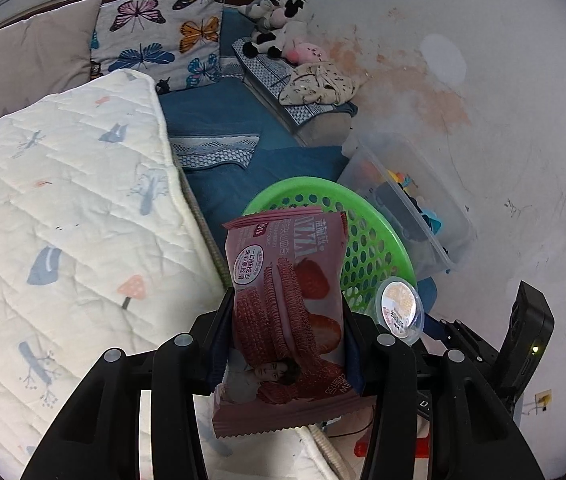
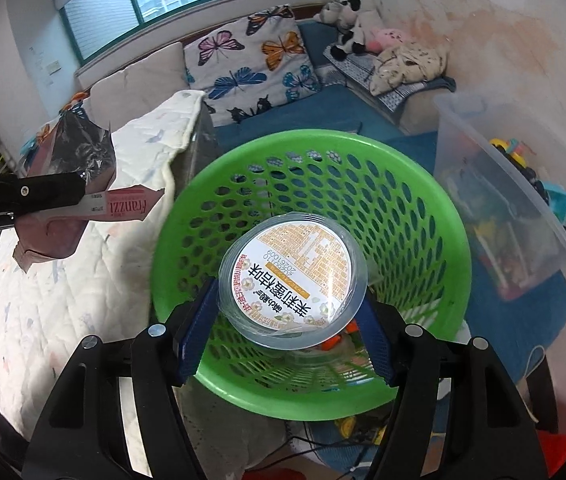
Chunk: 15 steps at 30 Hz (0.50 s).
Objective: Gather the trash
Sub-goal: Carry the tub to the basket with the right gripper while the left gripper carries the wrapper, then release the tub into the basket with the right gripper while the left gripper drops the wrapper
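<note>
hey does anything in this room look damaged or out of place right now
Yes: the white wall beside the bed carries blotchy orange-brown stains, like damp or smeared marks. The pink snack wrapper looks torn at one end, but it is trash being collected, so expected.

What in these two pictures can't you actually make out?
- Basket bottom, right wrist view: the round cup covers most of it.
- Clear bin contents, both views: cloudy walls blur them.
- Pink wrapper lower part, left wrist view: the black fingers cover its edges.
- Whether the right gripper presses the cup: contact unclear.
</note>
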Each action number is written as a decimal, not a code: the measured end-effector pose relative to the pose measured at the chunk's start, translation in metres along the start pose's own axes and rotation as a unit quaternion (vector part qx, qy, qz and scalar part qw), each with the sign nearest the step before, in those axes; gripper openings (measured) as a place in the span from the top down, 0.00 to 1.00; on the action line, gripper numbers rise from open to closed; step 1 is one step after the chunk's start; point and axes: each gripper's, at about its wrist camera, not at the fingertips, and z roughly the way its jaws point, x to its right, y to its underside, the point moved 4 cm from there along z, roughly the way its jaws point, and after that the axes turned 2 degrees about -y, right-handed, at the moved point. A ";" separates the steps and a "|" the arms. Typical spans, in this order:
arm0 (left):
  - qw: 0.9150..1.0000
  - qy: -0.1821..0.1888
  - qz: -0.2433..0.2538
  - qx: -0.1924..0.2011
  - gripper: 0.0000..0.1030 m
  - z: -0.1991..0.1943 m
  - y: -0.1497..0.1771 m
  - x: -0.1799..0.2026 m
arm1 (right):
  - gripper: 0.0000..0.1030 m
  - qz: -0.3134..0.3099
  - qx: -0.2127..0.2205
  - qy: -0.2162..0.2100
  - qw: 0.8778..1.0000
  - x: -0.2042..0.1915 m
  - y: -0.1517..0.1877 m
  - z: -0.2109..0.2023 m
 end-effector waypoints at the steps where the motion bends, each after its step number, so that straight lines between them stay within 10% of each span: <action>1: 1.000 0.001 0.002 -0.002 0.56 0.003 0.000 0.003 | 0.33 0.002 -0.001 0.000 1.000 0.001 0.000 0.000; 15: 1.000 0.006 0.018 -0.024 0.56 0.033 -0.002 0.028 | 0.19 0.031 0.017 -0.008 0.999 0.019 0.007 -0.017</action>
